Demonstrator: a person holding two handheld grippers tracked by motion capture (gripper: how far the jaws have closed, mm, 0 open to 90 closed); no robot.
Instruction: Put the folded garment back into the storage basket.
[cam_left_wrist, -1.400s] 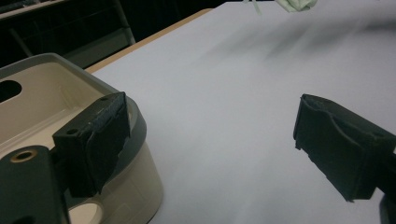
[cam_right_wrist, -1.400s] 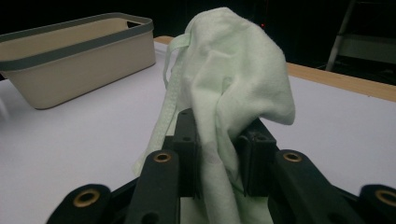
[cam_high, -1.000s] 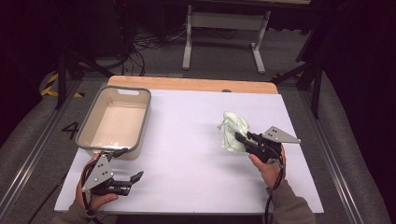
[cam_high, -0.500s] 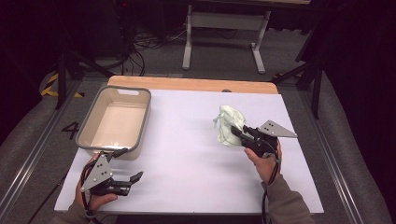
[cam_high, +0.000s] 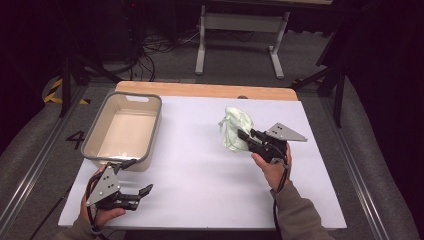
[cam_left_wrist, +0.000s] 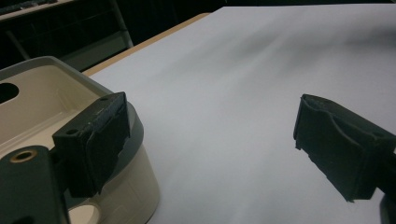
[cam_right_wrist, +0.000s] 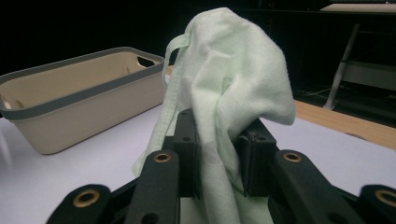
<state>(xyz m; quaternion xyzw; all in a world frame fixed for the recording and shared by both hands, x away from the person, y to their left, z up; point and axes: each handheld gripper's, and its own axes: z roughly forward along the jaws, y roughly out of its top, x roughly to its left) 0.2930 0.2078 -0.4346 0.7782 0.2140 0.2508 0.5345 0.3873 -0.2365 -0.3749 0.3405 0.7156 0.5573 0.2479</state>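
Observation:
A pale green cloth (cam_high: 235, 126) (cam_right_wrist: 229, 88) is pinched between the jaws of my right gripper (cam_high: 244, 136) (cam_right_wrist: 217, 154), which is shut on it and holds it raised off the white table at the right. The cloth bunches up above the jaws and hangs down on both sides. A beige tub with a grey rim (cam_high: 108, 126) (cam_right_wrist: 70, 74) (cam_left_wrist: 28, 98) stands at the left, with nothing in it. My left gripper (cam_high: 145, 192) (cam_left_wrist: 210, 149) rests near the table's front left corner, just in front of the tub, open with nothing between its pads.
The white table top (cam_high: 195, 165) has a wooden strip (cam_high: 200, 90) along its far edge. Beyond it stand a metal frame leg (cam_high: 202, 47) and cables on the dark floor. Grey rails run along both sides of the table.
My right gripper has lifted the cloth and carried it a little left and toward the far side. The left gripper has stayed where it was.

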